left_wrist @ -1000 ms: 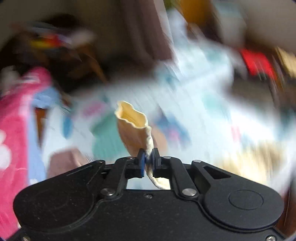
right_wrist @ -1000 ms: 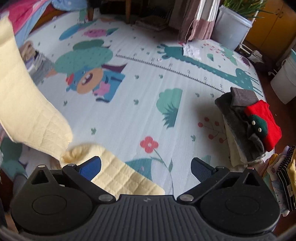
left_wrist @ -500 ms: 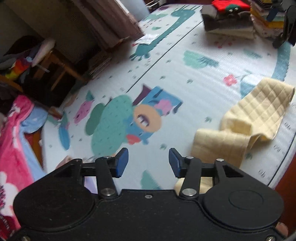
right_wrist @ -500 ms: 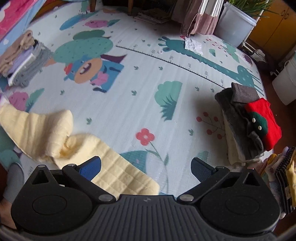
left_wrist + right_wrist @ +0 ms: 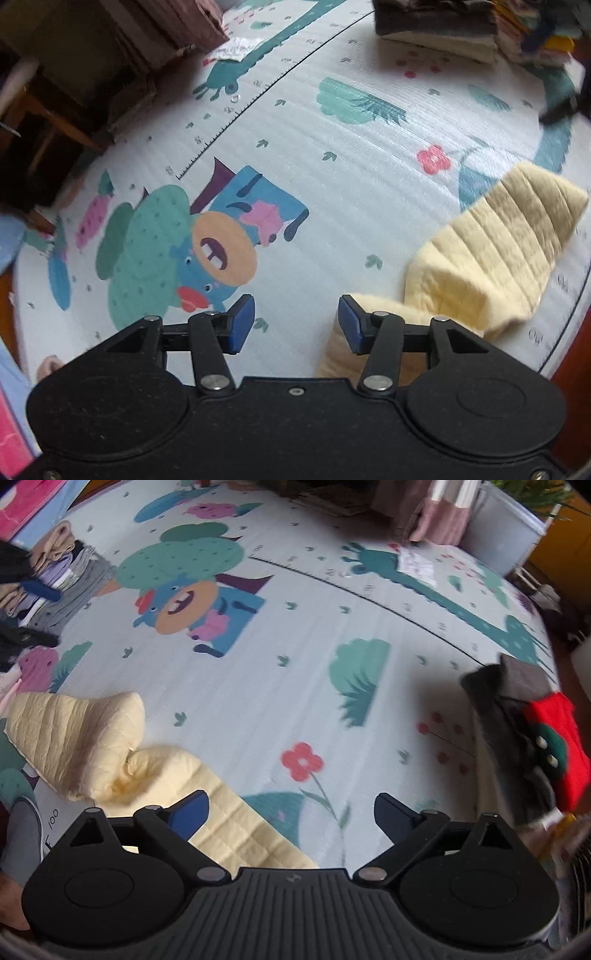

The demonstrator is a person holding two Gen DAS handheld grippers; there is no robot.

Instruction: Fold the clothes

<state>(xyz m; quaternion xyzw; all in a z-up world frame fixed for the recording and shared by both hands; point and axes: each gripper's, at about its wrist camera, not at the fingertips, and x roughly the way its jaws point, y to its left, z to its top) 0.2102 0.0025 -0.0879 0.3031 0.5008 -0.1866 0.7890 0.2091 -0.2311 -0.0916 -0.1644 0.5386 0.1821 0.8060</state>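
Quilted yellow cloth (image 5: 491,254) lies rumpled on the play mat (image 5: 332,177) just right of the left gripper (image 5: 296,324), whose empty jaws are opening. Right view: the cloth (image 5: 110,753) sits left of the right gripper (image 5: 291,812), jaws closing on nothing; soft, light, best pinched at a corner.

Both views are aimed steeply down at the play mat (image 5: 332,177) from close above. The yellow garment (image 5: 491,254) is seen lower right in left wrist, lower left (image 5: 77,746) in right wrist; cartoon print shared.
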